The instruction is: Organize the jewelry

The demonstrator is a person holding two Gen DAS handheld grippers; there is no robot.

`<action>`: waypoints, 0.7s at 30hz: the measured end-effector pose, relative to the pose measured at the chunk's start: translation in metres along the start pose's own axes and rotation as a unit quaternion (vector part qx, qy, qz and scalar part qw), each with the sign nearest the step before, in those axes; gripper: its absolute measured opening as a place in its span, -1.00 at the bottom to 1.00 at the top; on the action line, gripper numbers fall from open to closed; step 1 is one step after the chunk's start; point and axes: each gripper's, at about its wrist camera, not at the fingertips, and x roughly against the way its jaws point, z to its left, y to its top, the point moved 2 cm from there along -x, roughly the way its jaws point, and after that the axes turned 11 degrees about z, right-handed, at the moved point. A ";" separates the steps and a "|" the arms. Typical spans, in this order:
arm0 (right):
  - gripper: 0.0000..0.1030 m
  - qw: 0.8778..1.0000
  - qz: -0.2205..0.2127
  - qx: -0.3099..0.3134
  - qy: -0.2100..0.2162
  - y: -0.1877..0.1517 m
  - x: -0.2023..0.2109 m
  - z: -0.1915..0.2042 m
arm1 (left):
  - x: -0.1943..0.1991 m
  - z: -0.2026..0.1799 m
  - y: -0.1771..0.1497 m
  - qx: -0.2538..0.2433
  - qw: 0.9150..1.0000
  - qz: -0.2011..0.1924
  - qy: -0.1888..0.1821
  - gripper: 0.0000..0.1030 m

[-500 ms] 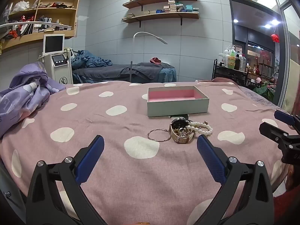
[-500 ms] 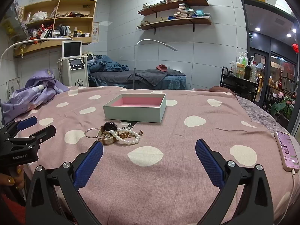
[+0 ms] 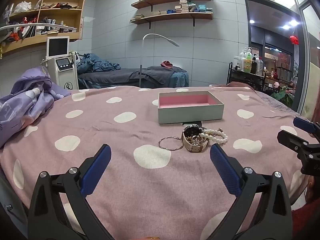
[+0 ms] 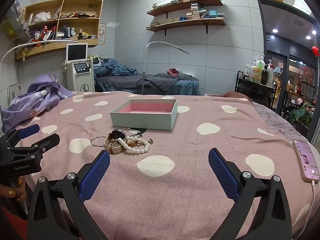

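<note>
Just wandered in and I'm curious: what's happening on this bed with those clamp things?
A person holds a hand-held gripper in each hand, left and right, both open and empty above the spotted bedspread. A small heap of jewelry, a ring, watch and pearl bracelet, lies untouched in front of an empty pink-lined box. Nothing is sorted yet.

L gripper [image 3: 160, 160], black plastic frame w/ blue textured pads [image 3: 224, 172]: jaws spread wide, nothing between them, held low & roughly level, pointing fwd. R gripper [image 4: 159, 161], same black frame w/ blue pads [image 4: 94, 177]: jaws also wide apart, holding nothing, same low fwd pose. Both side by side; each shows at the other's view edge. Fingers w/ gold glitter nails [image 4: 15, 192] grip L handle.
</note>
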 end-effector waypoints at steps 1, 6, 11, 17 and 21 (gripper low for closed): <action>0.87 1.000 0.000 0.000 -0.001 0.000 0.000 0.000 | -0.002 -0.001 -0.001 0.000 1.000 0.000 0.000 0.90; 0.87 1.000 0.000 0.000 0.000 0.000 0.001 0.000 | -0.002 0.000 -0.001 0.000 1.000 0.001 -0.001 0.90; 0.87 1.000 0.001 0.000 0.000 0.000 0.001 0.000 | -0.006 0.000 -0.001 0.000 1.000 0.003 0.001 0.90; 0.88 1.000 0.000 0.000 0.000 0.000 0.001 0.001 | -0.007 0.000 -0.001 0.000 1.000 0.003 0.001 0.90; 0.87 1.000 0.000 0.000 0.000 -0.001 0.001 0.000 | -0.007 0.000 -0.001 -0.001 1.000 0.003 0.001 0.90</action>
